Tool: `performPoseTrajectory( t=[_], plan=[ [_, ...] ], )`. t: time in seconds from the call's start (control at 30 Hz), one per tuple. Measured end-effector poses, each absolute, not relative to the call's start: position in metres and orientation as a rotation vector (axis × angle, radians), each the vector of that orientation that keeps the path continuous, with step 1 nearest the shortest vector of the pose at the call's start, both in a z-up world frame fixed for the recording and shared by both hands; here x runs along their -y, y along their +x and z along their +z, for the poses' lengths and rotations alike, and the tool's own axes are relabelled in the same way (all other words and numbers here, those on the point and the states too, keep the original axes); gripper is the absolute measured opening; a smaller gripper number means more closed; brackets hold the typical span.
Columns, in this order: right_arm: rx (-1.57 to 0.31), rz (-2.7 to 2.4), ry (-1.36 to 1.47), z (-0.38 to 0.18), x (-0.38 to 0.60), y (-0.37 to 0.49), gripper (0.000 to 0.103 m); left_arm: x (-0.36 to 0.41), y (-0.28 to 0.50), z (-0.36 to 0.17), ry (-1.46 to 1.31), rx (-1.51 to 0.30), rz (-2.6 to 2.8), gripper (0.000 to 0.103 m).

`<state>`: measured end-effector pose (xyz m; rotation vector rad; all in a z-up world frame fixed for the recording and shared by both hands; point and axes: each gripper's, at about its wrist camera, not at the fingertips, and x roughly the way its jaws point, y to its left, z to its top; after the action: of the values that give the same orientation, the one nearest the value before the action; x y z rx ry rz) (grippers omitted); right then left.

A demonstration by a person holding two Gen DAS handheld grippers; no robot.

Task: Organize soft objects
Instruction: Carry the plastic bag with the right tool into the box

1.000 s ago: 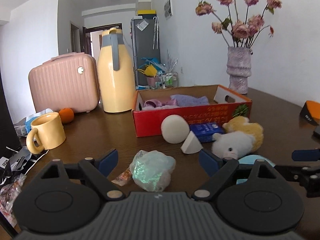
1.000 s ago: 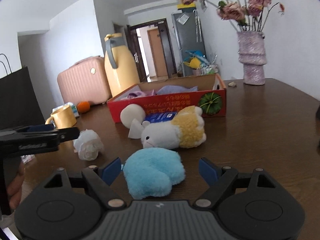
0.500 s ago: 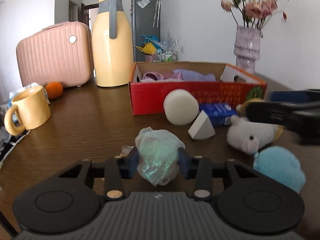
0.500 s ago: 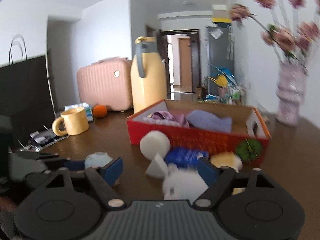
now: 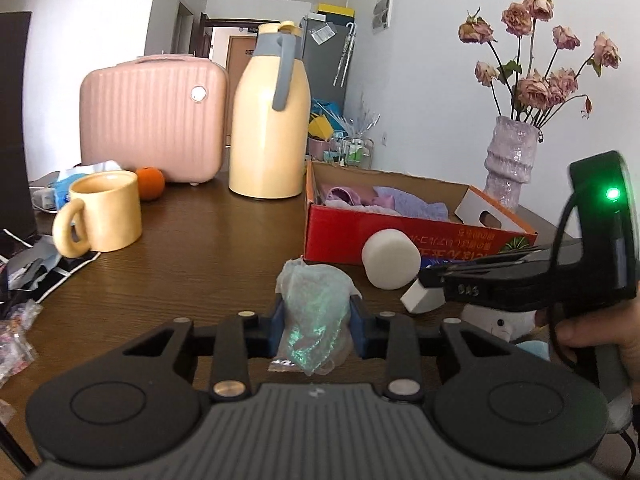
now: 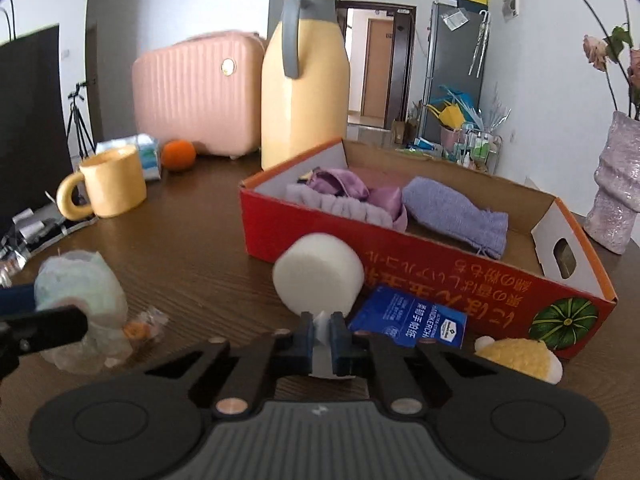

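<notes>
- The left tool (image 5: 316,330) is closing on a crumpled, shimmery plastic bag (image 5: 314,308); the pads already press its sides and it sits on the bench (image 5: 200,264) just in front of the red box (image 6: 400,256).
- The right tool (image 6: 321,336) is pinched nearly shut on the thin tip of a white wedge sponge (image 5: 420,300), just beside the round white sponge (image 6: 318,280) and the blue tissue pack (image 6: 408,322).
- Soft purple cloths (image 6: 456,212) already lie in the red box; a yellow-and-white plush (image 6: 520,356) waits on the bench by its front wall.
- Risk: the bag is slick and squashy, so I judge it could slide out of the pads on lifting, or drag along the small wrapped sweet (image 6: 138,326) touching it.
- Risk: the wedge is held only by its edge; it could twist free, or nudge the round sponge into rolling away.
- Risk: the two tools are close together, and the box's front wall is high enough to catch a low carry.
</notes>
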<state>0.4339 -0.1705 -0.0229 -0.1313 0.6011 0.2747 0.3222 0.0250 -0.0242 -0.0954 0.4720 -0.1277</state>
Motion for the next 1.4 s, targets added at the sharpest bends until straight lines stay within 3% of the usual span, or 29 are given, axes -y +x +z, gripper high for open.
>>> performPoseTrajectory(
  t=[0.3, 0.57, 0.8, 1.07, 1.2, 1.4],
  plan=[
    [-0.417, 0.276, -0.054, 0.035, 0.203, 0.32, 0.008, -0.025, 0.267, 0.009, -0.097, -0.39, -0.158, 0.034],
    [-0.412, 0.21, 0.022, 0.027, 0.243, 0.209, 0.008, 0.018, 0.21, 0.017, -0.055, -0.363, -0.316, 0.034],
    [-0.375, 0.185, 0.051, 0.027, 0.263, 0.189, 0.008, 0.05, 0.202, 0.021, -0.013, -0.365, -0.374, 0.034],
    [-0.344, 0.186, 0.072, 0.047, 0.288, 0.258, 0.008, 0.067, 0.251, 0.035, 0.041, -0.34, -0.376, 0.034],
    [-0.357, 0.217, 0.115, 0.079, 0.306, 0.353, 0.008, 0.086, 0.34, 0.064, 0.068, -0.34, -0.423, 0.034],
    [-0.549, 0.197, 0.149, 0.07, 0.312, 0.518, 0.008, 0.111, 0.517, 0.059, -0.001, -0.561, -0.395, 0.036]
  ],
)
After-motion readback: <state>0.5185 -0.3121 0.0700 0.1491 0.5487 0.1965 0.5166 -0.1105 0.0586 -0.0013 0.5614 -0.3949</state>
